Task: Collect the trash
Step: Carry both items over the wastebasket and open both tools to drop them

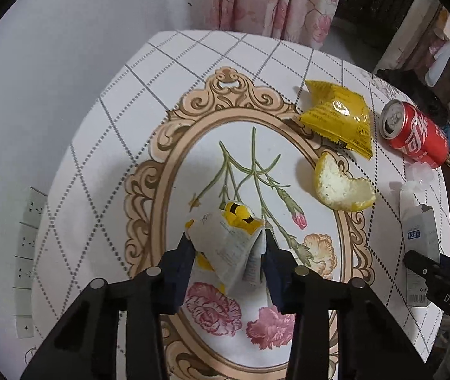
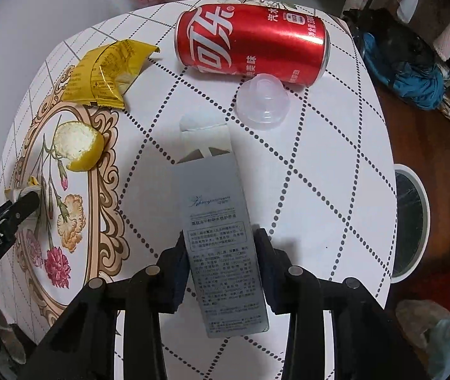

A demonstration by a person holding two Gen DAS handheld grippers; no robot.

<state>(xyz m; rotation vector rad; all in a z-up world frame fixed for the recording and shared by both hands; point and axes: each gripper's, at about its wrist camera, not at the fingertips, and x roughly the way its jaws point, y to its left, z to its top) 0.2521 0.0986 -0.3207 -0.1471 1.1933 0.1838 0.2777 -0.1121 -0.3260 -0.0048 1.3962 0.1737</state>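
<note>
Nearest to us in the left wrist view, our left gripper [image 1: 226, 247] has its jaws closed onto a crumpled white and yellow paper wrapper [image 1: 229, 247], whose torn yellow end points away from us toward the worktop's middle. We see our right gripper [image 2: 221, 250] with its jaws pressed against the long sides of a flat grey cardboard carton [image 2: 217, 228]; its long axis runs from us toward the far side, slightly tilted, and its opened flap end faces the far side. We cannot see into the carton past its flaps. Beyond that end, a clear plastic cap [image 2: 263, 101] lies just beside a red drink can [image 2: 253, 41], which lies on its side with its long axis across the view and its opened top to the left; whether they touch we cannot tell. Left of the can lies a crinkled yellow foil packet [image 2: 104, 72], and nearer us a curled piece of yellow citrus peel [image 2: 77, 145] shows its white pith upward. All rest on the round worktop [image 2: 320, 158], covered with a white cloth printed with dotted diamonds and a flowered oval frame. Bare cloth lies to the right of the carton up to the worktop's edge, past which a white-rimmed round bin [image 2: 412, 218] stands on the brown floor [image 2: 431, 133].
</note>
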